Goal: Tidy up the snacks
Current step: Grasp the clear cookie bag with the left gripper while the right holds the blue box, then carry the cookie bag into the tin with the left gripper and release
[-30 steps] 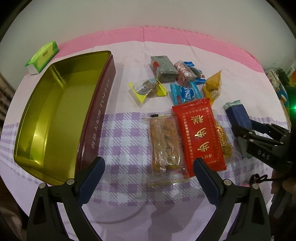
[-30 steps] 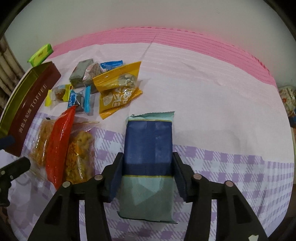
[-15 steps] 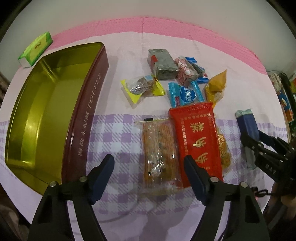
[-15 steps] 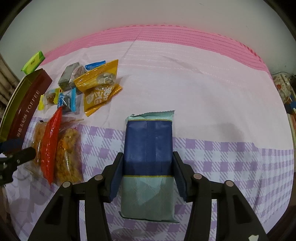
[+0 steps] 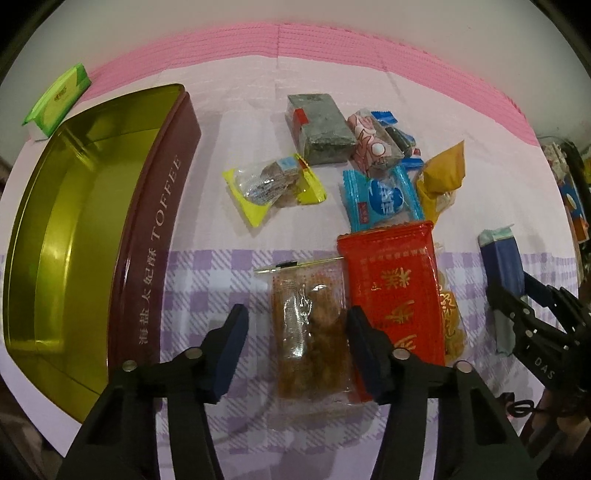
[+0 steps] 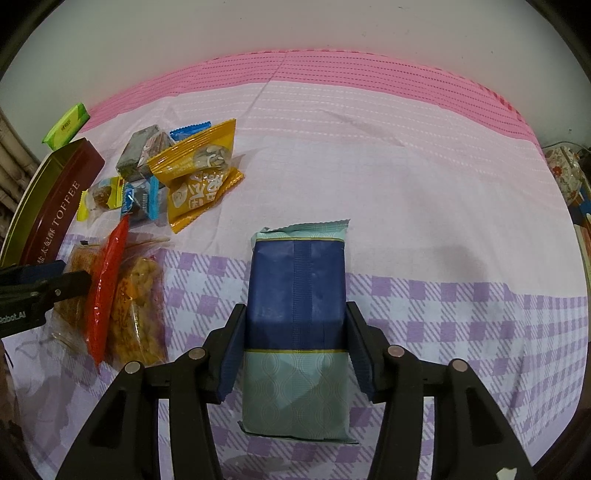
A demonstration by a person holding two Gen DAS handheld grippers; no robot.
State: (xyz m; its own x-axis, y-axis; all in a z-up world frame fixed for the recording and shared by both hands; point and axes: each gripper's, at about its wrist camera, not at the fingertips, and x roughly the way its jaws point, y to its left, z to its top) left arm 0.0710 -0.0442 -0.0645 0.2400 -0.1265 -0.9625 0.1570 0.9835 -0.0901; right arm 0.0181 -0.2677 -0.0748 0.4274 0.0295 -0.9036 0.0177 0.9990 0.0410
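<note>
A table is covered by a cloth (image 6: 424, 177) banded pink, pale and purple-checked. Behind it a plain white wall (image 6: 295, 26) is seen. Cluttered items (image 5: 570, 192) are glimpsed at the right edge.

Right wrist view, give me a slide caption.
Right tool grips a navy and teal snack packet above the pink and purple checked tablecloth.

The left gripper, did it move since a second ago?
Yes. The left gripper went forward and down toward the clear snack bag, which now lies between its open fingers, judged against the toffee tin.
</note>
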